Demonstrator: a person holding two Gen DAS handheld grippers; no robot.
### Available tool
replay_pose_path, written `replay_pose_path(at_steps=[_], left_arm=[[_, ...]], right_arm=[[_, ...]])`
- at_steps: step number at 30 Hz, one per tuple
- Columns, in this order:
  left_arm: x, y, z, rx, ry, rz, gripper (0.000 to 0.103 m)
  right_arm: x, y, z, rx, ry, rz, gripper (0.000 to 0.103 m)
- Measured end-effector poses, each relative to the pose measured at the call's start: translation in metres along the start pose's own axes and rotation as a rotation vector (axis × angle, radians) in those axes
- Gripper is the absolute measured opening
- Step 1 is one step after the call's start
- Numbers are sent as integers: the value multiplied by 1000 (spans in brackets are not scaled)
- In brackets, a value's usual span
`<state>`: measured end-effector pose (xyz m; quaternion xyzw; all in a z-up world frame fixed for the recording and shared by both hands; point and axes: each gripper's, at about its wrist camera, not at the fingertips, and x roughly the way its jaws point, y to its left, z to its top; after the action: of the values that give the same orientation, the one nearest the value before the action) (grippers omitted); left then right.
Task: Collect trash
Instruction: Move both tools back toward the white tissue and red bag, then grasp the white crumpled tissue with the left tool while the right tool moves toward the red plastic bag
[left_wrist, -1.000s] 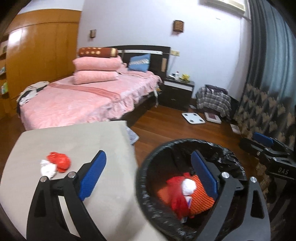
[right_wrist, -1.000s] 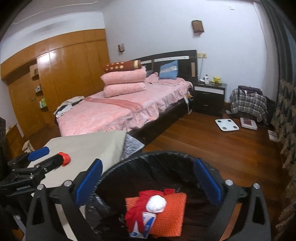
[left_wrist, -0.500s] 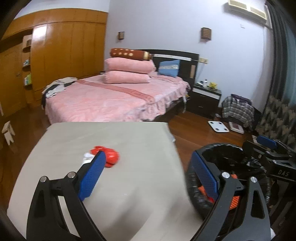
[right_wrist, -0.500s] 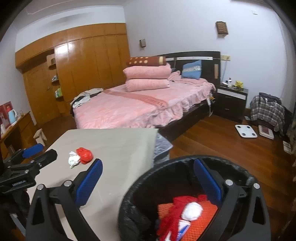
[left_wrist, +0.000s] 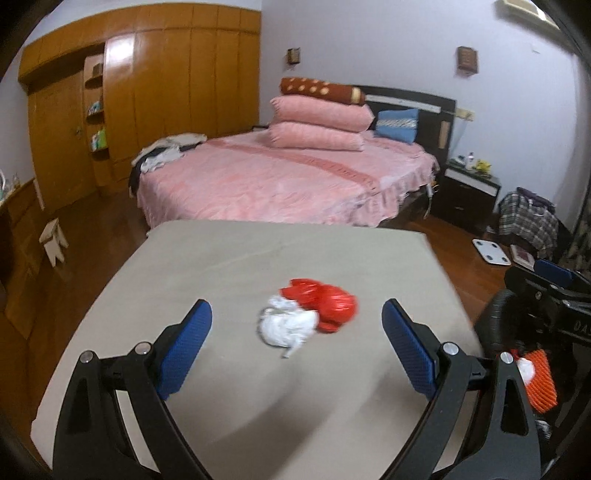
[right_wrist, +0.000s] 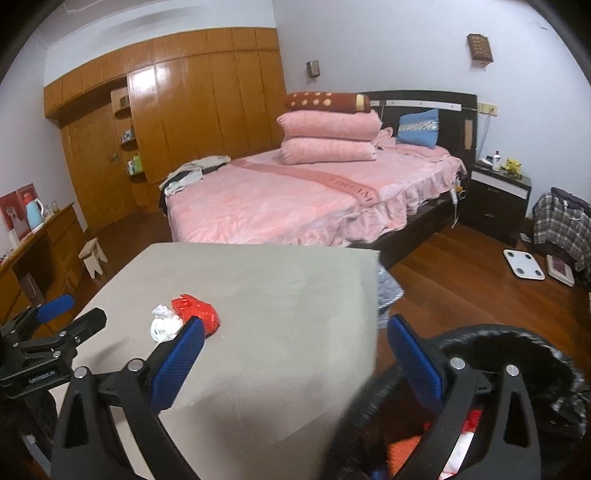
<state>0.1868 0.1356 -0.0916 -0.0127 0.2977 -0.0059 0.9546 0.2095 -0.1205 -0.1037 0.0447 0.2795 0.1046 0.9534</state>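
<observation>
Both tools gape, L tool (left_wrist: 296, 332) w/ "GENROBOT.AI" label, R tool (right_wrist: 295, 354) empty.

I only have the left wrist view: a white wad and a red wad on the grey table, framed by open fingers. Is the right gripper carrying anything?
Observer: No. In the right wrist view the right gripper is open, with nothing held between its fingers.
Operator: Where is the bin? I only catch a sliver of it.
Observer: The black-lined bin stands off the table's near right corner, below the right gripper, with red and orange trash inside.
Operator: Is the left gripper touching the wads?
Observer: Seen from the side, the left gripper is short of the white wad and the red wad, touching neither.
</observation>
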Motion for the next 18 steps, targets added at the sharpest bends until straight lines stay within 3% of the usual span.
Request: replay_pose_path(at_steps=[6,9,15,18], left_arm=[[51,22,-1,-26,85,5,90],[76,26,-2,-15,129,0,81],[109,29,-11,-25,208,-44,78],[117,26,-16,-35,232,-64,72]], right_arm=[[46,17,2,-13,50,-8,97],[60,22,0,-25,62,-13,97],[84,23,0,-27,87,-18,97],[92,23,0,-28,95,-18,97]])
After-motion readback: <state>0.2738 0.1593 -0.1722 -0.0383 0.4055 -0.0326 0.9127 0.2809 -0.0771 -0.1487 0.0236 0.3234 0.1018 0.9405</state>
